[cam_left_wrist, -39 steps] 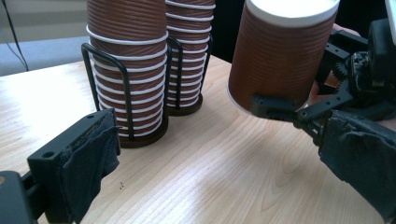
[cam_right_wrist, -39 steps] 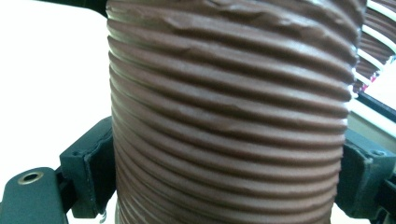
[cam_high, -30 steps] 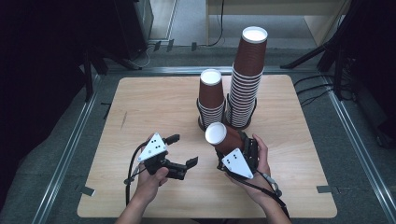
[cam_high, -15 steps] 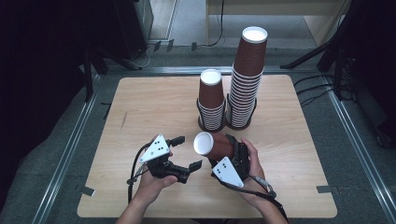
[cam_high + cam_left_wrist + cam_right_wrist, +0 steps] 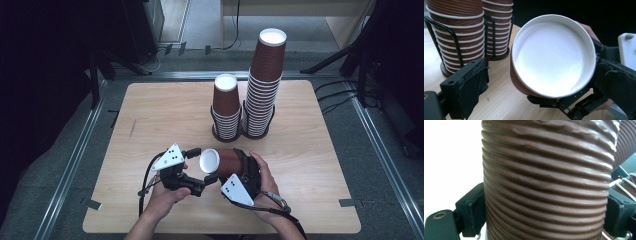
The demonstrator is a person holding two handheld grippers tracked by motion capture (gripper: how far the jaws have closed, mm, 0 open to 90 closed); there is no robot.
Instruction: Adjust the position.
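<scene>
My right claw (image 5: pixel 220 172) is clamped on a brown ribbed cup (image 5: pixel 223 161) — its pads press both sides of the wall in the right gripper view. I hold the cup on its side just above the table (image 5: pixel 310 165), white mouth turned toward my left claw (image 5: pixel 197 170). That claw's jaws stand apart with nothing in them — the cup's rim sits between them, close to one pad. Two cup stacks (image 5: pixel 247 100) stand in wire holders farther back.
</scene>
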